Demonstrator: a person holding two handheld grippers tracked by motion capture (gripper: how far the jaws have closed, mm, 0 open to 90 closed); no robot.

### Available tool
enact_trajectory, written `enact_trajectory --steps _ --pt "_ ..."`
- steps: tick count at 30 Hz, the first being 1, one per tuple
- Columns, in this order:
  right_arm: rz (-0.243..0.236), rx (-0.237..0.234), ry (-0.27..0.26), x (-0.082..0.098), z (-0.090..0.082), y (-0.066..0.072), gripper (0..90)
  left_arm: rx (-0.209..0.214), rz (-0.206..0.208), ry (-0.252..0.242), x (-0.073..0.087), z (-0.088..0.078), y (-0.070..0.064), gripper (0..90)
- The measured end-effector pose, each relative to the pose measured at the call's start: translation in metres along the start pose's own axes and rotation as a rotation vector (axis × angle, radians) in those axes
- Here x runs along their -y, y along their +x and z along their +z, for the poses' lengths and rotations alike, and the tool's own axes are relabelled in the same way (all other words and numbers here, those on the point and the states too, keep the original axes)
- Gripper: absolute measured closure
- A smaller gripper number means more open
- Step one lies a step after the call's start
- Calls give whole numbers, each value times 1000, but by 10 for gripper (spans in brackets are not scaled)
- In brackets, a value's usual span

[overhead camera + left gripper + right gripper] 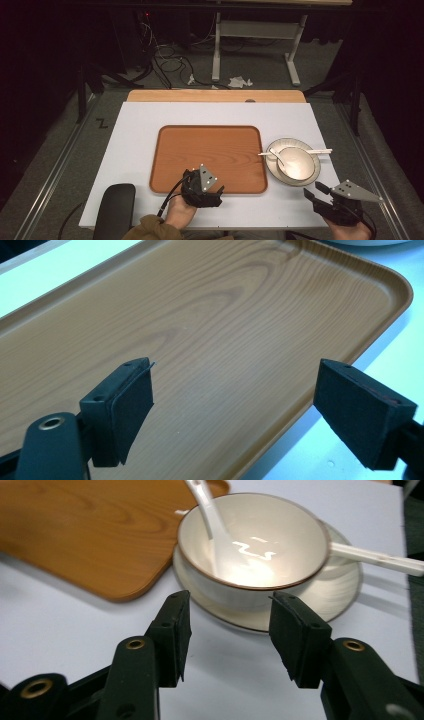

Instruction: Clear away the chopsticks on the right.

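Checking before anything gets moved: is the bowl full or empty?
Empty. The bowl shows a bare white inside, with just a white spoon leaning in it.

Laboratory or test room: beyond the grippers, loose cables (167,62) trail across grey carpet (260,67), a bare metal-framed bench (255,40) stands behind, surrounded by dark curtained walls.
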State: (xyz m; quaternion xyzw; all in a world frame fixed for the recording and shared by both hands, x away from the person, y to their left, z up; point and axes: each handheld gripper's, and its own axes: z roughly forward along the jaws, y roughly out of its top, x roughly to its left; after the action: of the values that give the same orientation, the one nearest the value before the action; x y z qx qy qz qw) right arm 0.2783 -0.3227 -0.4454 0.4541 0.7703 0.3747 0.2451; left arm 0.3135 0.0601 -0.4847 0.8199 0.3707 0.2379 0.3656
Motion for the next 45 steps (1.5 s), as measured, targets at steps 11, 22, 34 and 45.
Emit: enact_trajectory --steps 11,22,34,45 --pt "70 95 -17 1 0 -29 543 -32 -15 2 1 -4 4 164" --pt "53 147 -13 -10 5 -55 617 -68 -55 11 10 -12 9 163" --pt "51 127 33 -29 32 -82 659 -143 -122 29 25 -27 16 164" --pt "60 85 74 -50 64 -103 727 -205 -177 41 38 -42 19 163"
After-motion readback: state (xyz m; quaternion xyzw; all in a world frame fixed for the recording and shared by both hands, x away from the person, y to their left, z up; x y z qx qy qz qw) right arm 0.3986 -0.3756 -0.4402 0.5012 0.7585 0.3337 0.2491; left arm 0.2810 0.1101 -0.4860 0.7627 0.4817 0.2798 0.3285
